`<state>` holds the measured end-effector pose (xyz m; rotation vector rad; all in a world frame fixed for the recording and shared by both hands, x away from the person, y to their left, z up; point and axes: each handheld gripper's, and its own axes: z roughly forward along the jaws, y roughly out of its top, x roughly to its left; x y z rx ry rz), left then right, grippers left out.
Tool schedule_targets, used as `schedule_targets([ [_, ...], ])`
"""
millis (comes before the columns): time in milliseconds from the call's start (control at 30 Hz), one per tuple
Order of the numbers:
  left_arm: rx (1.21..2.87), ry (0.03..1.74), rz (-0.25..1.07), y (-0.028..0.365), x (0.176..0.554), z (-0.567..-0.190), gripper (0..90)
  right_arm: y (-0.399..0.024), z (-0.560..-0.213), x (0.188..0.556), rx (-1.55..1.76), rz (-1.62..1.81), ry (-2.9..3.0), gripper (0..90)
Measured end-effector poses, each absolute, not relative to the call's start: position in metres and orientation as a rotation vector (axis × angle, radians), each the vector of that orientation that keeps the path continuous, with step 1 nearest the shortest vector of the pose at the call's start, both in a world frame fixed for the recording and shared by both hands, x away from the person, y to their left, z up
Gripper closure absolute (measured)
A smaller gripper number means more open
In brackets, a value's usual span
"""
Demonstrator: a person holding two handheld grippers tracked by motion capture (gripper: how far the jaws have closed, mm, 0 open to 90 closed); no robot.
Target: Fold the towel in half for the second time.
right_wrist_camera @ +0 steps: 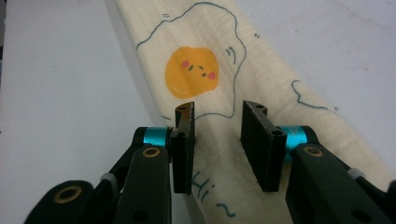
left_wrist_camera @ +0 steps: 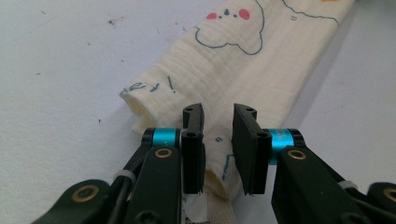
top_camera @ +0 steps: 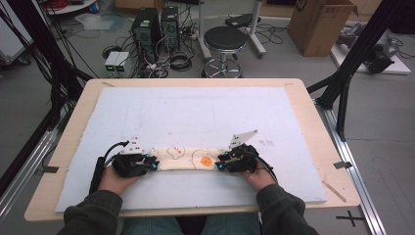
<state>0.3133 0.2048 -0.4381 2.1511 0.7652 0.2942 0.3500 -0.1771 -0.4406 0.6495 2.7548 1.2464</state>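
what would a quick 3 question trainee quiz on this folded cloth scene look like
1. True or false: the cream cloth lies folded into a long strip on the white mat.
2. Which printed figure is nearest the right claw? A) orange round face B) white cloud with pink cheeks C) blue star
3. Fill in: the left claw straddles one ____ of the strip.

Key: 1 true; 2 A; 3 end

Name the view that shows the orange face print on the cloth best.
The right gripper view: the orange face print is large and sharp, eyes and pink cheeks clear, just beyond the jaws. The high view shows it as a small orange dot on the cloth.
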Motion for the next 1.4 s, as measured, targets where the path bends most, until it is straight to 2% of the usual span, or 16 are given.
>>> schedule_targets([
  [433,2.015,0.754,0.336,0.213,0.317,-0.416,69.0,-0.176,-0.432,0.350,0.646,1.277,2.757,61.5],
  [900,2.086,0.730,0.318,0.188,0.334,-0.422,65.2,-0.154,-0.421,0.368,0.653,1.276,2.734,55.9],
  [1167,2.176,0.753,0.288,0.191,0.333,-0.436,64.4,-0.157,-0.428,0.373,0.682,1.195,2.770,54.4],
  [1400,2.188,0.746,0.298,0.191,0.331,-0.436,63.8,-0.174,-0.428,0.369,0.692,1.183,2.766,52.6],
])
